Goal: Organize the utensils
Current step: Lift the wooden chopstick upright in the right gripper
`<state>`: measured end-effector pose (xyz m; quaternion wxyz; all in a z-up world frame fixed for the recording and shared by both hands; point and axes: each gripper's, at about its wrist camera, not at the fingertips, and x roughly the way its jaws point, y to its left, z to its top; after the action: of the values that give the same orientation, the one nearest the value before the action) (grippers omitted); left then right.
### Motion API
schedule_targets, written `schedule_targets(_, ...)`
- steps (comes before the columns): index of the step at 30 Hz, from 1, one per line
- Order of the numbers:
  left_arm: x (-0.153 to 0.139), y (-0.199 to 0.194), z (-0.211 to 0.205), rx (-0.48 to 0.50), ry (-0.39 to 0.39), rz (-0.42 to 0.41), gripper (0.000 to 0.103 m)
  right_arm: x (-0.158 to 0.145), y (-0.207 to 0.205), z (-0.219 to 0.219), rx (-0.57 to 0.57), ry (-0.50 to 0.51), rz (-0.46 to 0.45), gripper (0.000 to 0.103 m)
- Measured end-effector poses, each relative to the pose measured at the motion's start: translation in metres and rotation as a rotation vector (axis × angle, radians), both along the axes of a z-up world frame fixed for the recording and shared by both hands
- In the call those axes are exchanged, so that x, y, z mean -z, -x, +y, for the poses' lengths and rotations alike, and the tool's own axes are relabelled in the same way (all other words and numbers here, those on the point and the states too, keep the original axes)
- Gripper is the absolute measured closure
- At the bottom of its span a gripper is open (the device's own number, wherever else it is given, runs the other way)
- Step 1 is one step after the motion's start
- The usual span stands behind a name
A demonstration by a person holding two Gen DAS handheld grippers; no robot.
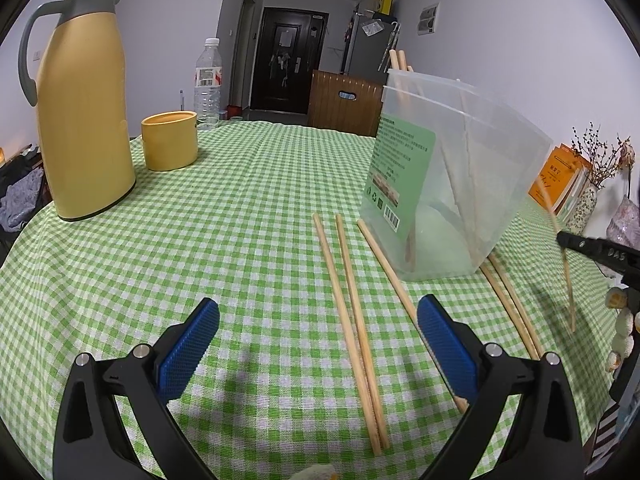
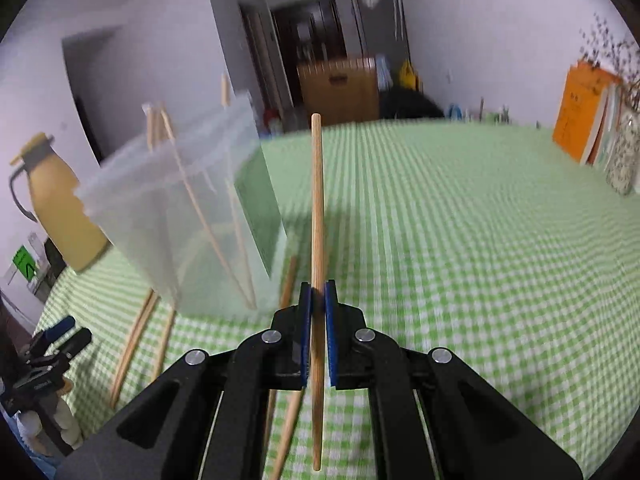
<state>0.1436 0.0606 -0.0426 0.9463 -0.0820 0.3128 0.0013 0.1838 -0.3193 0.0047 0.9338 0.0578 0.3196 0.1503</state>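
Observation:
A clear plastic container [image 1: 452,176] with a green label stands on the green checked tablecloth and holds several wooden chopsticks. It also shows in the right wrist view [image 2: 188,216]. Loose chopsticks [image 1: 356,320] lie on the cloth in front of it, and two more [image 1: 516,312] lie to its right. My left gripper [image 1: 318,344] is open and empty, low over the loose chopsticks. My right gripper [image 2: 318,292] is shut on one chopstick [image 2: 317,200], held upright above the cloth to the right of the container. It shows at the right edge of the left wrist view [image 1: 564,248].
A yellow thermos jug [image 1: 86,100], a yellow cup [image 1: 170,140] and a water bottle [image 1: 208,84] stand at the table's far left. Orange books [image 2: 580,112] and a vase of dried flowers [image 2: 622,160] stand at the right edge.

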Motion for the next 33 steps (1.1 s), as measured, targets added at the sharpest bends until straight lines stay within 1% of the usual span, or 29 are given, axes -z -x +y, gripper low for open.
schedule_targets(5, -0.001, 0.002, 0.003, -0.018, 0.007, -0.008, 0.007, -0.008, 0.019, -0.002, 0.013, -0.014, -0.131, 0.096)
schedule_targets(10, 0.000, 0.001, 0.002, -0.021, 0.008, -0.004, 0.007, -0.009, 0.042, -0.003, 0.050, 0.003, -0.265, 0.096)
schedule_targets(16, 0.001, 0.001, 0.002, -0.024, 0.008, -0.001, 0.007, 0.002, 0.056, 0.003, 0.086, 0.048, -0.368, 0.096)
schedule_targets(20, 0.001, 0.001, 0.002, -0.026, 0.008, -0.001, 0.007, 0.007, 0.059, 0.010, 0.091, 0.065, -0.405, 0.096)
schedule_targets(26, 0.001, -0.001, 0.002, -0.031, 0.005, 0.004, 0.007, 0.011, 0.066, 0.005, 0.091, 0.029, -0.429, 0.096)
schedule_targets(33, 0.003, -0.001, 0.004, -0.036, 0.008, 0.007, 0.007, 0.010, 0.065, 0.001, 0.098, 0.004, -0.419, 0.096)
